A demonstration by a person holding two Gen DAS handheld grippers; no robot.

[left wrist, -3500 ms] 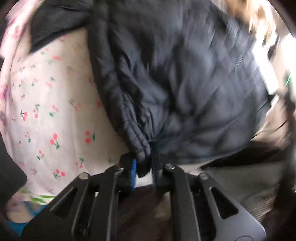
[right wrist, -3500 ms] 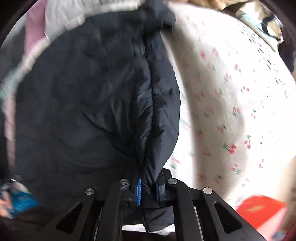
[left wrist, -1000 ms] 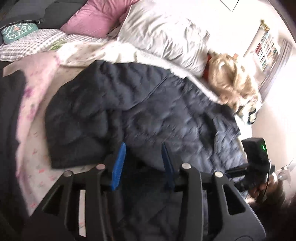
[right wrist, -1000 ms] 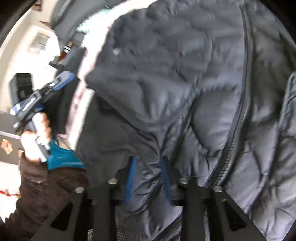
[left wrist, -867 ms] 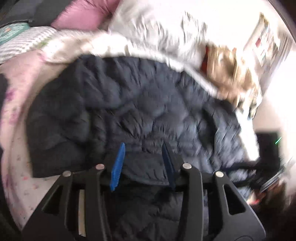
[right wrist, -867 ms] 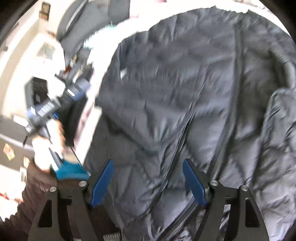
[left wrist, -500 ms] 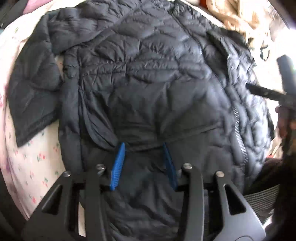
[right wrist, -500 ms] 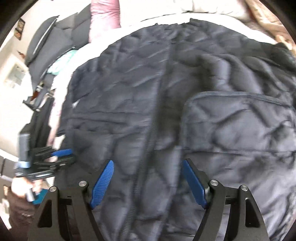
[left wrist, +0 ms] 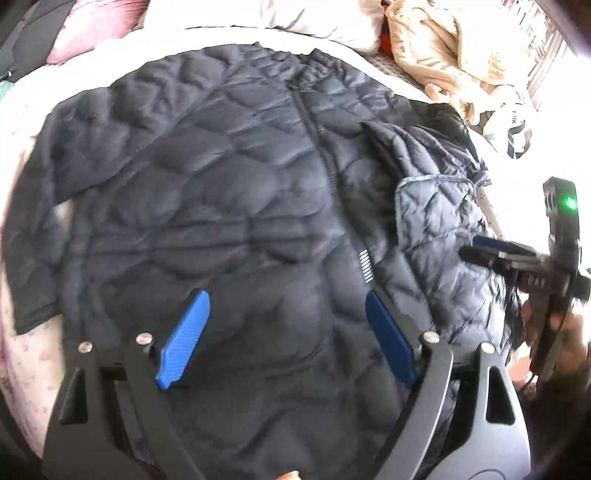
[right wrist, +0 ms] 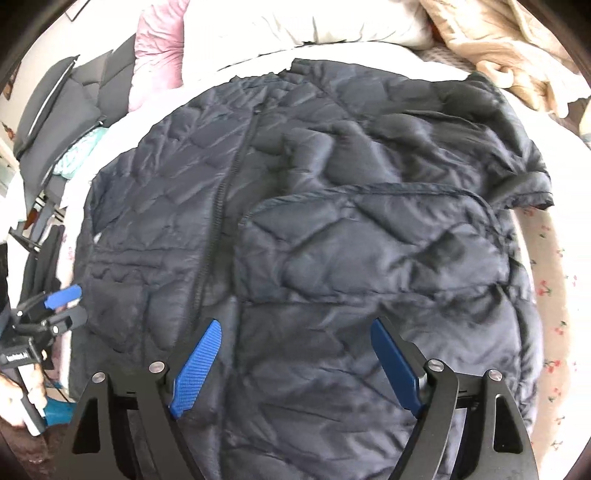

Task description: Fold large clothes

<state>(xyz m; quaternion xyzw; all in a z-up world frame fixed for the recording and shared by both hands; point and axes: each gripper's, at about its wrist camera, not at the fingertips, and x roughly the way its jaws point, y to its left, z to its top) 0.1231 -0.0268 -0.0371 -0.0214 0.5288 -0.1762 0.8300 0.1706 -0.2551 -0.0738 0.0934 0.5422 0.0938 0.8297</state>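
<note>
A large dark navy quilted jacket (left wrist: 229, 206) lies spread front-up on the bed, zipper running down its middle. It fills the right wrist view (right wrist: 332, 236) too, with one sleeve folded across its chest. My left gripper (left wrist: 284, 310) hovers open and empty above the jacket's lower part. My right gripper (right wrist: 295, 339) hovers open and empty over the lower hem. The right gripper also shows at the right edge of the left wrist view (left wrist: 517, 258), and the left gripper at the left edge of the right wrist view (right wrist: 59, 302).
The bed has a white sheet with small red flowers (right wrist: 554, 280). A pink pillow (right wrist: 159, 44), a white pillow (left wrist: 317, 18) and a beige blanket (left wrist: 443, 59) lie at the head of the bed. Dark items (right wrist: 55, 110) sit at the left.
Both grippers let go of the jacket and opened wide. They pulled back and up, so the whole spread jacket now shows below them.
</note>
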